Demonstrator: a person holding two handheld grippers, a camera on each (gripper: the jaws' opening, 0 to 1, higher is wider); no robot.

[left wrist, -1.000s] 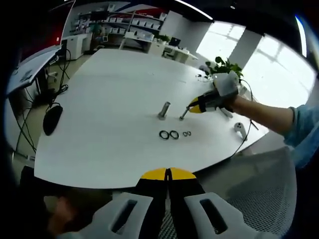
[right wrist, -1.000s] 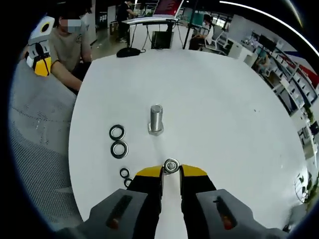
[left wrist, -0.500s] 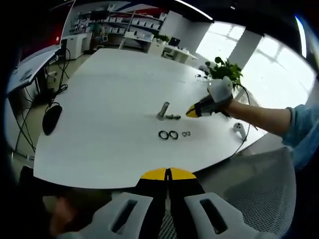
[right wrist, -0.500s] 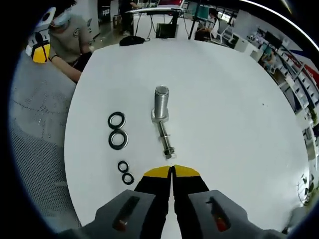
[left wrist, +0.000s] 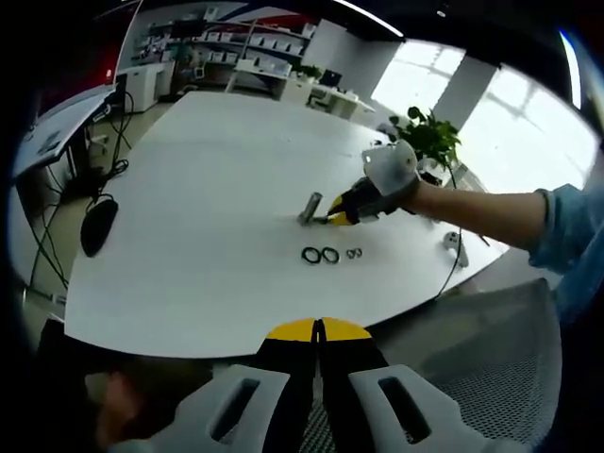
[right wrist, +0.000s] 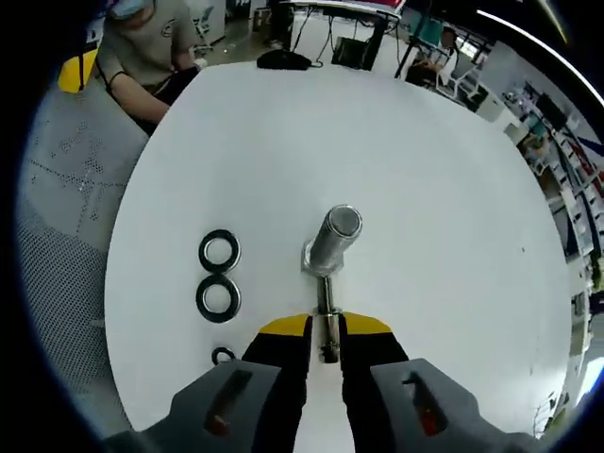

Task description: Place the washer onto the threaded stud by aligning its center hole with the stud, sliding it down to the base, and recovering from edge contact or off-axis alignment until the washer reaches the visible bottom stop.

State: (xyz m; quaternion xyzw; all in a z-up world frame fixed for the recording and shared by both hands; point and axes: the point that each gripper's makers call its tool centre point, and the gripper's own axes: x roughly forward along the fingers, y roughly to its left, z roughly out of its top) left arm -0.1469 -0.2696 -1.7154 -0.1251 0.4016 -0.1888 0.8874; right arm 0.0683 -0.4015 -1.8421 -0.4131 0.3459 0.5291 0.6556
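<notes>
Steel threaded stud point(right wrist: 334, 238) standing upright on the white worktop point(right wrist: 434, 189), hexagonal base down, with a thinner bolt point(right wrist: 327, 316) lying flat just in front of it — one end at the stud's base, the other between the yellow tips of the right hand-held gripper point(right wrist: 326, 332), whose jaws stand slightly parted on either side of the bolt; whether they press it cannot be told. Two dark washers point(right wrist: 219, 274) lie side by side on the worktop to the left of the stud, apart from it, and a smaller ring point(right wrist: 223, 356) lies nearer the gripper. In the left gripper view, the stud point(left wrist: 312, 207) and washers point(left wrist: 321, 255) appear far across the worktop point(left wrist: 189, 208), with the right hand-held gripper point(left wrist: 342, 214) held by a hand point(left wrist: 392, 179) reaching in from the right — the left hand-held gripper point(left wrist: 318, 330) is clenched on nothing, off the worktop's near edge.
</notes>
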